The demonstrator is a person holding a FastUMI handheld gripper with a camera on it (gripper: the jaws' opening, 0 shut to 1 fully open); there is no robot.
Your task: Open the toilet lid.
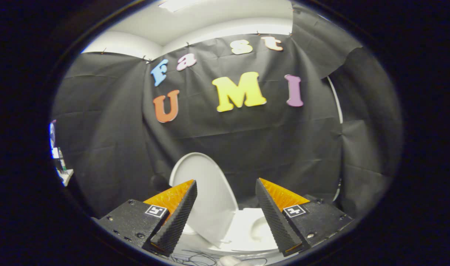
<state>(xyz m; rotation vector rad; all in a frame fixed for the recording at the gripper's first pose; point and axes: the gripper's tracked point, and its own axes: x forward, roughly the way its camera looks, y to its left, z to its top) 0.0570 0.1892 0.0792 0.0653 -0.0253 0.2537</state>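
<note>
claw (pixel 226 192) wide, holding nothing | lid (pixel 206 192) raised, tilted up just beyond the left finger | seat (pixel 247 231) low between the fingers | square markers on both fingers | free room beyond the right finger

Black cloth wall (pixel 106 122) hangs beneath white ceiling (pixel 210 18).

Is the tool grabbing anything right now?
No. The tool is open and holds nothing; the raised white plastic toilet lid stands beyond its fingers, untouched.
</note>
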